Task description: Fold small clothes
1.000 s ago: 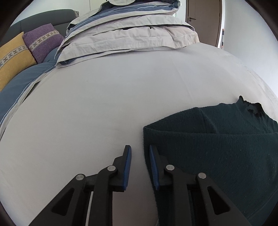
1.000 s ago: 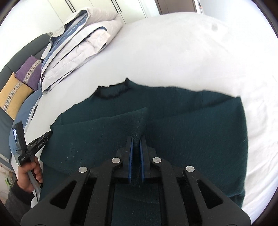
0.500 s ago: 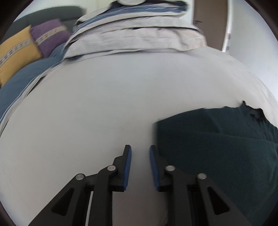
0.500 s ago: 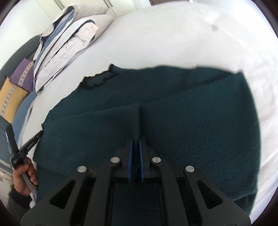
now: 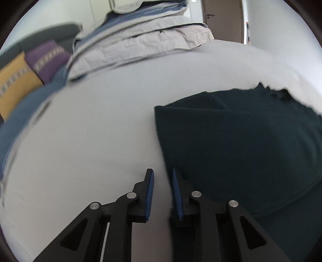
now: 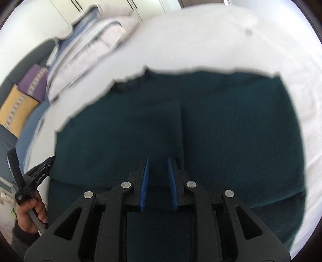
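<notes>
A dark teal knit sweater [image 6: 221, 129] lies on the white bed sheet [image 6: 211, 40], both sides folded in so their edges meet down the middle, collar at the far side. My right gripper [image 6: 158, 159] is open and empty just above the sweater's near middle. My left gripper [image 5: 162, 171] is open and empty at the sweater's [image 5: 241, 145] left folded edge, over the sheet [image 5: 90, 131]. From the right wrist view the left gripper [image 6: 43, 166] shows at the sweater's left edge, held in a hand.
A stack of folded grey and blue bedding [image 5: 140, 40] lies at the far side of the bed. Yellow [image 5: 14, 80] and purple [image 5: 46, 58] cushions sit far left by a grey headboard. A brown door [image 5: 223, 18] stands beyond.
My right gripper has opened and let go of the folded-in sweater flap, which now lies flat. My left gripper stays open and has shifted along the sweater's left edge.
</notes>
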The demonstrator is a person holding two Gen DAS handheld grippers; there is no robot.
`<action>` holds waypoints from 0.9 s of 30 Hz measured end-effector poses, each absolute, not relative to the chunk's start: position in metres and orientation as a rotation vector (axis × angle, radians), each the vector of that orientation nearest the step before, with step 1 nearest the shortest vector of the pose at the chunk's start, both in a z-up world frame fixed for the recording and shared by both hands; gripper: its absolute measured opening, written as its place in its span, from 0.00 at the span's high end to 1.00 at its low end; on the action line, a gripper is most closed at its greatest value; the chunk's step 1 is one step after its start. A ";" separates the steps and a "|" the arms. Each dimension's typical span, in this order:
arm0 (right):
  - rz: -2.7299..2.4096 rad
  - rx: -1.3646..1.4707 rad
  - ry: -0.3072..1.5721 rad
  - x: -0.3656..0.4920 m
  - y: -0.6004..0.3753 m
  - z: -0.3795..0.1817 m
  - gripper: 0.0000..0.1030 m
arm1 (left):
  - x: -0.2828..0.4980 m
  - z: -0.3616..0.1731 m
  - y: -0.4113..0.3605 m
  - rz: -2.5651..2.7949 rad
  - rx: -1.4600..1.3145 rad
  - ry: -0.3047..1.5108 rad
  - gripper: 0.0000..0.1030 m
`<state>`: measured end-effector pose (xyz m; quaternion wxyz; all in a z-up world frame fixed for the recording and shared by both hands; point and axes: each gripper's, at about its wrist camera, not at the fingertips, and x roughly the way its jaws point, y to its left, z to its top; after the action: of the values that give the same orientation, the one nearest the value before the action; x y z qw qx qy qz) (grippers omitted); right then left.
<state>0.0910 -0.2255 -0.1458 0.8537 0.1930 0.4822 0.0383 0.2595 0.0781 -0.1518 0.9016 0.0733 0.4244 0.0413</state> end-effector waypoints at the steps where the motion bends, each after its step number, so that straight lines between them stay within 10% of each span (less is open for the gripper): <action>1: 0.083 0.406 1.011 0.090 -0.228 -0.146 0.86 | 0.260 -0.150 0.079 0.115 0.175 0.878 0.76; 10: 0.065 0.480 0.920 0.027 -0.248 -0.094 0.73 | 0.226 -0.130 0.116 0.113 -0.007 0.890 0.72; 14: 0.112 0.491 0.823 -0.042 -0.249 -0.064 0.34 | 0.160 -0.114 0.132 0.050 -0.095 0.896 0.47; 27: 0.140 0.603 0.904 -0.240 -0.271 -0.096 0.34 | -0.038 -0.136 0.147 -0.141 -0.340 1.075 0.45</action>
<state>-0.2399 -0.2709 -0.0962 0.8537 0.2867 0.4297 0.0667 -0.0377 0.1467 -0.1358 0.8428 -0.1612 0.5091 -0.0670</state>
